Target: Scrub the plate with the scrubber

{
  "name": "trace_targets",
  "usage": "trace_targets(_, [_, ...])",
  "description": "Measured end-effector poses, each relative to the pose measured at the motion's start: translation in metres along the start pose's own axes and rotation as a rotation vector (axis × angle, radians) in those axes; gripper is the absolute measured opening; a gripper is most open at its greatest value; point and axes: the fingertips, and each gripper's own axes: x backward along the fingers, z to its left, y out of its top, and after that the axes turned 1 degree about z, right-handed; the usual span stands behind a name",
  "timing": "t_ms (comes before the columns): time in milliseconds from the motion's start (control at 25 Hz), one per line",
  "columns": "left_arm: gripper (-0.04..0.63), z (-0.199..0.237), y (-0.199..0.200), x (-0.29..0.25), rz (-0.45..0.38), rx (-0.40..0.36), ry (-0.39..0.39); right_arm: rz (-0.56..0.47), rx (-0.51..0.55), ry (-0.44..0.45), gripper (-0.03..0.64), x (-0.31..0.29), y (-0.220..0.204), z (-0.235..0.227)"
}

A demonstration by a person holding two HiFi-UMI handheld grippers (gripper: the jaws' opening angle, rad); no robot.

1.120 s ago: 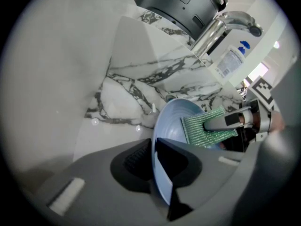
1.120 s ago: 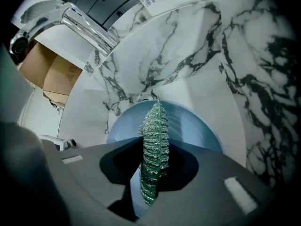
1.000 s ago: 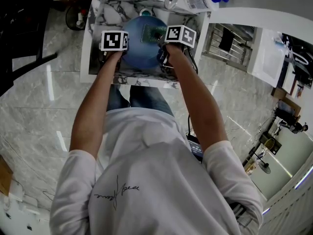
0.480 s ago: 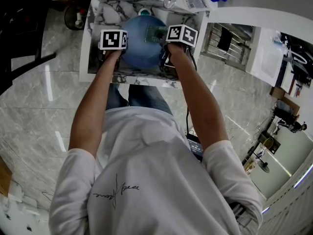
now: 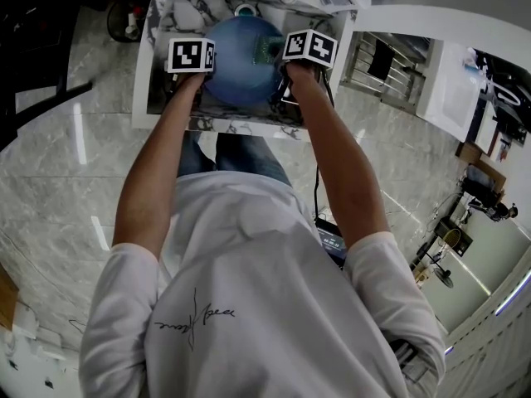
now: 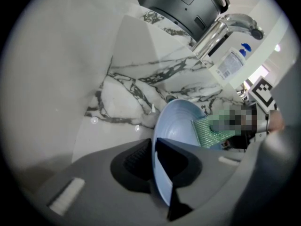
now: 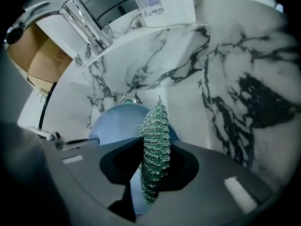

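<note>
Left gripper view: the left gripper is being kept clamped on the pale blue plate, with the fingers closed on its near rim, one on each face. The plate is being held on edge, steeply tilted, over the marble sink. The green scrubber is being pressed against the plate's inner face, on the right side. A chrome faucet and a white bottle are being shown above the sink.

Right gripper view: the right gripper is being kept clamped on the scrubber, with the fingers closed on it edge-on between the pads. The plate is being seen just behind the scrubber; contact cannot be confirmed from here. The drain is being shown past the plate's far rim.

Head view: both grippers are being held over the sink by the person's outstretched arms. The plate is being framed between the two marker cubes, left cube at its left rim, right cube at its right. The bottle is being shown lying on the counter behind the sink.
</note>
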Motion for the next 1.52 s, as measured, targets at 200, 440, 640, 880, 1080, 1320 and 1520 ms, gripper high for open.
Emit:
trace_targets(200, [0.091,0.0,0.0,0.0,-0.001,0.001,-0.001,0.02,0.019,-0.056,0.064,0.004,-0.002,-0.009])
trace_targets(440, [0.091,-0.002,0.001,-0.001,0.0,0.008,-0.008,0.035,0.073,-0.167,0.063,0.014,-0.003,-0.026])
trace_targets(640, [0.091,0.009,0.0,0.0,-0.001,0.015,-0.004,0.047,0.103,-0.245,0.063,0.014,-0.007,-0.031])
trace_targets(880, [0.091,-0.001,-0.001,-0.001,0.002,0.019,-0.013,0.058,0.127,-0.273,0.063,0.027,-0.012,-0.041])
trace_targets(1080, [0.091,0.002,0.001,0.002,0.003,0.026,-0.007,0.066,0.122,-0.239,0.063,0.03,-0.013,-0.038])
trace_targets(1320, [0.091,0.001,0.0,0.001,0.003,0.025,-0.007,0.042,0.112,-0.173,0.063,0.037,-0.009,-0.033])
trace_targets(1520, [0.091,0.001,0.0,0.001,0.0,0.027,-0.009,0.035,0.107,-0.082,0.063,0.044,-0.006,-0.023])
